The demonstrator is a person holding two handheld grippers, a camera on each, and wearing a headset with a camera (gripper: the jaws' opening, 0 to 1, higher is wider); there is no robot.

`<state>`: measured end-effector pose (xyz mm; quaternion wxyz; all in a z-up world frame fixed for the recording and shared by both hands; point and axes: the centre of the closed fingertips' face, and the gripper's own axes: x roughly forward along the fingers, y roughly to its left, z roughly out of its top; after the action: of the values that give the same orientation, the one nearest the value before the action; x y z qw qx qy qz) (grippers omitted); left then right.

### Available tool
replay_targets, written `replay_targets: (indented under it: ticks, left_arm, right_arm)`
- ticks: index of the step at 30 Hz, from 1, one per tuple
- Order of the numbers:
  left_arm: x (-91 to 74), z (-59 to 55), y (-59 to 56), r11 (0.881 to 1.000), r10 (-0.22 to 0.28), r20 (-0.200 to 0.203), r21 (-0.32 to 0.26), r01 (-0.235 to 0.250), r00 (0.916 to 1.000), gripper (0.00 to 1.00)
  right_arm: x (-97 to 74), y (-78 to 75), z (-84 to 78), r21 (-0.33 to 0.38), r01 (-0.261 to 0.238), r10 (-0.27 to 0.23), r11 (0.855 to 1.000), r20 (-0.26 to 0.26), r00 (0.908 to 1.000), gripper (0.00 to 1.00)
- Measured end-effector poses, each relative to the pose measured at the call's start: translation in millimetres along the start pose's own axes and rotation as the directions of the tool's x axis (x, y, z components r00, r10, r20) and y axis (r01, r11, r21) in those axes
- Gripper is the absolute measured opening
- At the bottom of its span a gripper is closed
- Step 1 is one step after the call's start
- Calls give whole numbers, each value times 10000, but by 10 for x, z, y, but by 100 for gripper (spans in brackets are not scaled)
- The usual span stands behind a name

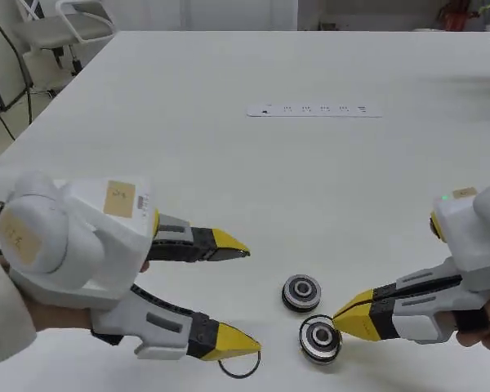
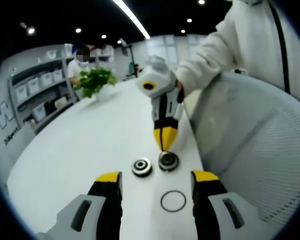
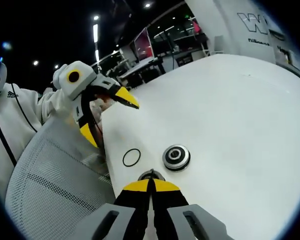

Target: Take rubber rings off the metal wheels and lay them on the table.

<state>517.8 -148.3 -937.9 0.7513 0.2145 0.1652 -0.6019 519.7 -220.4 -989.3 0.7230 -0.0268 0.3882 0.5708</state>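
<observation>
Two metal wheels lie near the table's front edge, one (image 1: 301,291) farther and one (image 1: 320,339) nearer. My right gripper (image 1: 340,314) is shut, its yellow tips touching the nearer wheel's (image 3: 151,174) rim. I cannot tell whether they pinch its rubber ring. A loose black rubber ring (image 1: 241,367) lies flat on the table, left of the wheels. My left gripper (image 1: 243,298) is open and empty, its lower tip just above that ring (image 2: 173,201). Both wheels (image 2: 141,167) (image 2: 168,161) lie beyond its jaws, and the right gripper (image 2: 163,140) points down at one.
A white power strip (image 1: 314,110) lies mid-table, far behind the wheels. The white table (image 1: 229,147) stretches wide beyond them. A mesh chair (image 3: 50,175) stands at the table's near edge. A potted plant (image 2: 94,80) sits at the far end, with a person behind it.
</observation>
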Motion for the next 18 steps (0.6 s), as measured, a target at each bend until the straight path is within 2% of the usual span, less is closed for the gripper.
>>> replay_targets:
  ticks: [5, 8, 11, 18]
  left_arm:
    - [-136, -52, -18, 9993, 348, -232, 178, -344, 9991, 61]
    - [-165, -74, -78, 9992, 390, -206, -84, -391, 9990, 61]
    - [-172, -139, -169, 9994, 323, -341, -67, -326, 9989, 62]
    - [-274, -214, -196, 9949, 783, -290, -614, -800, 9965, 64]
  right_arm:
    - [-8, 6, -2, -256, 21, -25, 9997, -165, 9999, 0]
    - [-18, 16, 13, -296, -5, 0, 9996, -160, 9999, 0]
    - [-20, 34, 15, -434, -18, 8, 9991, -234, 9997, 0]
    - [-90, 80, 111, -553, -20, 21, 9985, 22, 10000, 0]
